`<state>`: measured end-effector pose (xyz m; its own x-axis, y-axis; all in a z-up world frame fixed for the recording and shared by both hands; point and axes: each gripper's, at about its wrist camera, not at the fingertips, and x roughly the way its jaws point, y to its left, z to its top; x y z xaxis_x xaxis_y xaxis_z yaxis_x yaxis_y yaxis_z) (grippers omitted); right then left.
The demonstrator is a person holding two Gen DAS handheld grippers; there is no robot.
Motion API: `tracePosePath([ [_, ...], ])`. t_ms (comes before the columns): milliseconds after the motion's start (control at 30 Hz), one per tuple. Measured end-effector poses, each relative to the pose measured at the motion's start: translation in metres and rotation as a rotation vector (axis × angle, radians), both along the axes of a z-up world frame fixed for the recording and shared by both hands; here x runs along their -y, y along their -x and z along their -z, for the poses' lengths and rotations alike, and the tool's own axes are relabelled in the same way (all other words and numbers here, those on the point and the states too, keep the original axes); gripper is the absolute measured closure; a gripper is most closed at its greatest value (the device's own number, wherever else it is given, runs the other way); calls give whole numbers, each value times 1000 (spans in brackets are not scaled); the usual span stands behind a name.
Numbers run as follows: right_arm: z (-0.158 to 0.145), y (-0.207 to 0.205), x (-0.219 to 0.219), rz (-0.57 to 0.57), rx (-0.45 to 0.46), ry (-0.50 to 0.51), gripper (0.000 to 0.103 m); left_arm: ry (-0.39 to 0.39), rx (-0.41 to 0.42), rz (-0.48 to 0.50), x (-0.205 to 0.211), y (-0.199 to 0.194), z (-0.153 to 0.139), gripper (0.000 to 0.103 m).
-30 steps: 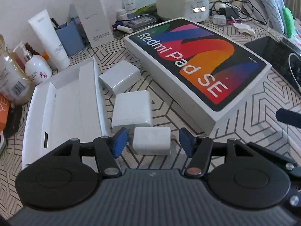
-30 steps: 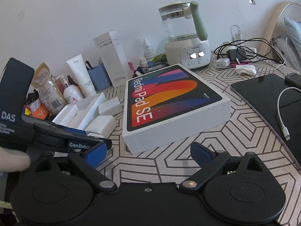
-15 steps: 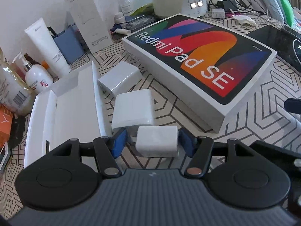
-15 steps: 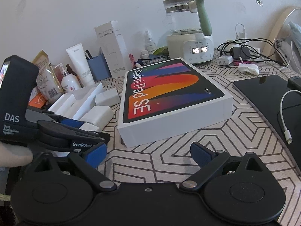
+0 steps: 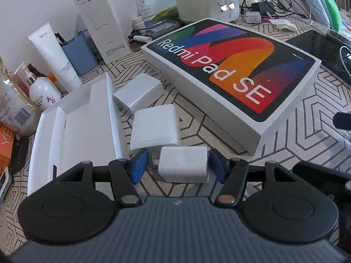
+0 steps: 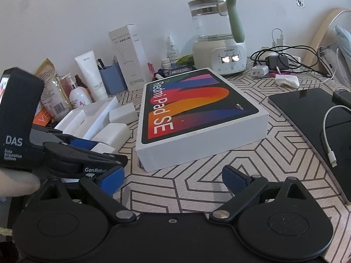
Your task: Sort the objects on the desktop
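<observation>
Left wrist view: the left gripper [image 5: 178, 164] brackets a small white charger [image 5: 183, 164] lying on the patterned table [image 5: 296, 135]; whether its pads touch it, I cannot tell. Beside lies an open white tray [image 5: 72, 135], nothing visible inside.

Right wrist view: the right gripper [image 6: 173, 178] hovers spread wide, holding nothing, before the Redmi Pad SE box [image 6: 197, 118].

A plain white wall [image 6: 109, 4] rises behind the table [image 6: 252, 153], whose cloth carries a beige and dark brown hexagon-line pattern. Soft, even light falls across it. To the table's right stands a curved pale wooden frame [image 6: 324, 28], possibly a chair back.
</observation>
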<state>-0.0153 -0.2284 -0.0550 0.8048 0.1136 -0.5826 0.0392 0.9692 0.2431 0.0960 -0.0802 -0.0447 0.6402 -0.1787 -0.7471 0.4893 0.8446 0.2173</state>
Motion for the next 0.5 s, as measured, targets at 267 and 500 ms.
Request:
tracePosePath([
  [267,-3,2,1,10,-2,14,4,52,-4,35,0,5,-2,43],
  [500,-5,4,2,19,-3,27,5,93,30,47,-4,16,-12,43],
])
